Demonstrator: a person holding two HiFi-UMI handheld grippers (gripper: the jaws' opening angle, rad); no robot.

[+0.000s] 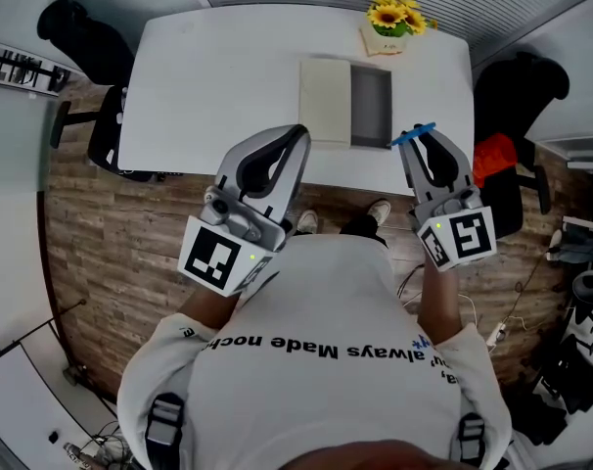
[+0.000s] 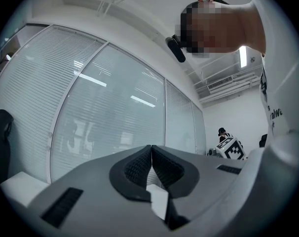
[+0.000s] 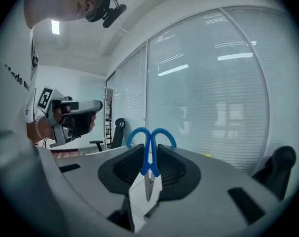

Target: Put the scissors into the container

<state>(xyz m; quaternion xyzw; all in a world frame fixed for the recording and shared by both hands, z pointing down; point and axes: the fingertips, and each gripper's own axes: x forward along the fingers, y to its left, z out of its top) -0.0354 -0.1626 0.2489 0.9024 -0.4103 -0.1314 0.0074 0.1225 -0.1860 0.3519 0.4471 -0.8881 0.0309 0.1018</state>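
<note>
L grip (image 2: 151,152) jaws closed, empty | R grip (image 3: 150,151) clamps scissors (image 3: 149,163), blue loops out | container (image 1: 371,107) on table (image 1: 228,67), 10 o'clock of R grip

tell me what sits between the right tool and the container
Nothing: in the head view only a strip of bare white table separates the container from the right tool, which grips the blue scissors.
</note>
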